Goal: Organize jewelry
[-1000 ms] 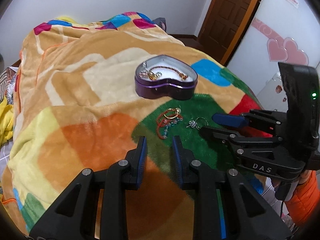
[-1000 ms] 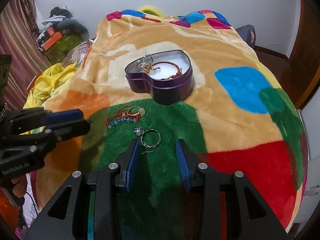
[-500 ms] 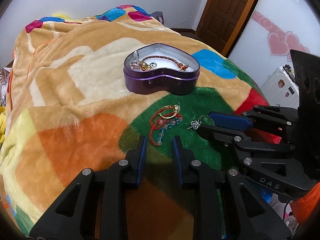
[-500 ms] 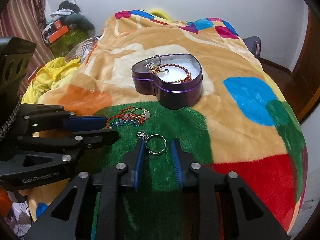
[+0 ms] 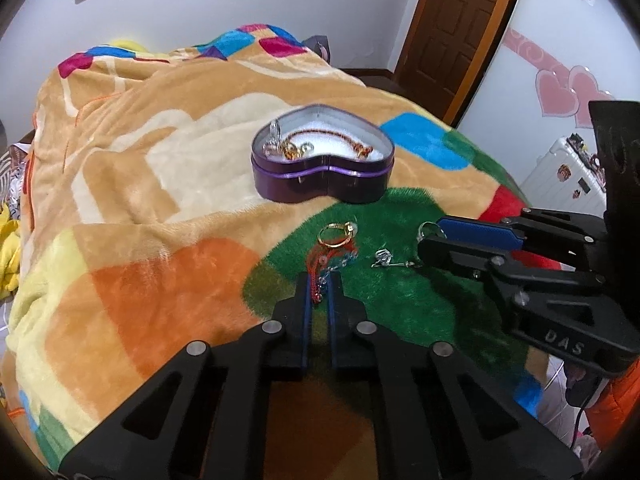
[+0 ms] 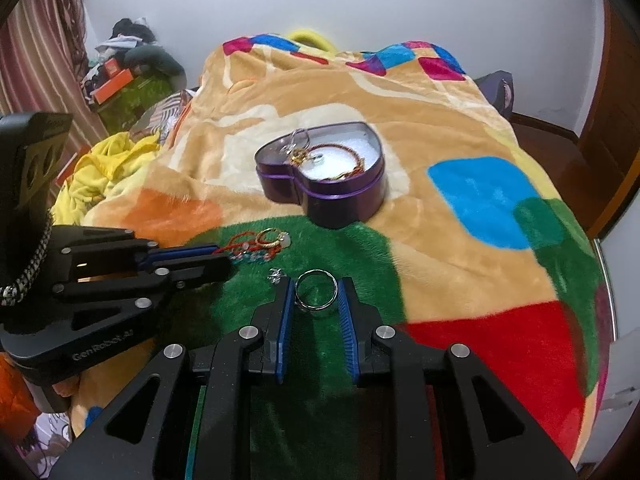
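Silver ring lies flat on the green patch of the blanket, between the right gripper fingers, which bracket it closely but whether they touch it I cannot tell; left gripper narrowed to a slim gap around the red cord bracelet, contact also uncertain; heart tin stands beyond, lid off, some pieces inside. Judgement: ring light, hard, slick, best pinched across its outer edges, plush pile may let it sink; cord limp, take it mid-bundle.
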Motion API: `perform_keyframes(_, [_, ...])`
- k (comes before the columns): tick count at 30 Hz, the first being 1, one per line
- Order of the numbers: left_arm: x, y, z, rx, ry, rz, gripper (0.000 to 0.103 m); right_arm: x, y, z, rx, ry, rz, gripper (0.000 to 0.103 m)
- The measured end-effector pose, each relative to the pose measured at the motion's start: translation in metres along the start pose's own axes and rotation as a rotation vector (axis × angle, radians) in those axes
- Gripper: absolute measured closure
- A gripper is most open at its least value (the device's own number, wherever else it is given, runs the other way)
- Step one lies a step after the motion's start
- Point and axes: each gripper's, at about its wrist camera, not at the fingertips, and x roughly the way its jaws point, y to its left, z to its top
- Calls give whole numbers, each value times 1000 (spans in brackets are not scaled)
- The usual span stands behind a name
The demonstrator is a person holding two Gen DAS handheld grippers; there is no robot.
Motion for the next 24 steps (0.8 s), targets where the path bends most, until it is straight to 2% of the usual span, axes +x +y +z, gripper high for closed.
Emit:
perform_keyframes(14, [-60,-4,23,-4,-142,17,97,-34,-5,14,31,-94,-20,83])
perform_keyframes(24, [-84,-10,47,18,-229,25,97,-52,-4,28,25,-159,-29,83])
